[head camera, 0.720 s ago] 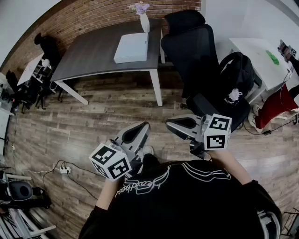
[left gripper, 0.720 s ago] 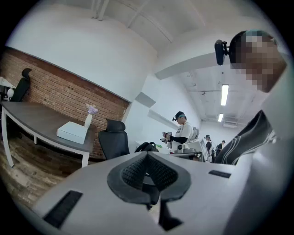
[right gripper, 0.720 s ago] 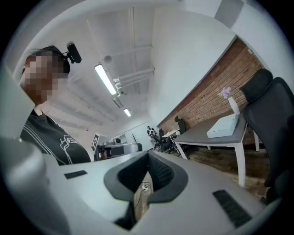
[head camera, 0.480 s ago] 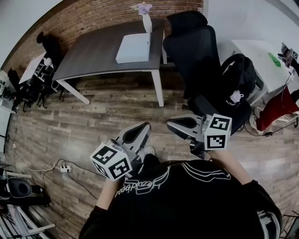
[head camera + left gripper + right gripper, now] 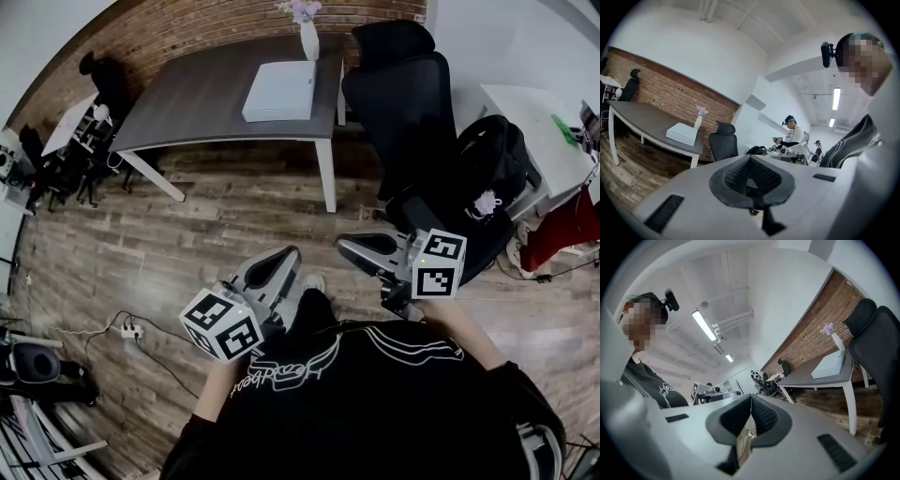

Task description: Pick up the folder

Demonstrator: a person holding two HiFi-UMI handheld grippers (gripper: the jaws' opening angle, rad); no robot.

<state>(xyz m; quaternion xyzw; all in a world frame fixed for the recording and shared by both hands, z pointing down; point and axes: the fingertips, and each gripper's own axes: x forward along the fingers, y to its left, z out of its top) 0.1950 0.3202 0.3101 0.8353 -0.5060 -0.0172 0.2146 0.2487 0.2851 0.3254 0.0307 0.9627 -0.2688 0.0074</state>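
Folder (image 5: 279, 90) is the flat white one lying on the grey surface (image 5: 187, 103), toward its right end. It's just beside the white vase (image 5: 309, 41) at the back edge. Nothing is on top of it. A black office chair (image 5: 412, 103) stands right of the surface, with a black backpack (image 5: 497, 155) just beyond.

You're well apart from it, with open wood floor (image 5: 187, 244) between you and the surface. The left hand-held gripper (image 5: 289, 255) and right hand-held gripper (image 5: 349, 246) are both tucked near your chest. Jaws are together on both, pads meeting with nothing between them. Both gripper views have the folder in frame, far off.

Change over the last moment: surface, folder and chair have slid a bit right in the head view, while both grippers sit at the same spot in frame. That reads as you turning or shifting slightly, not reaching. The folder hasn't moved on the surface.

What it means: the pick hasn't started and you're still in the approach.
- Close the gap to the near edge of the surface first.
- Open one set of jaws before you reach.
- The folder lies flat, so I'd expect its edge to be awkward to pinch. Coming in level at a side edge looks like the better bet.
- Mind the vase, since it's close enough to knock.
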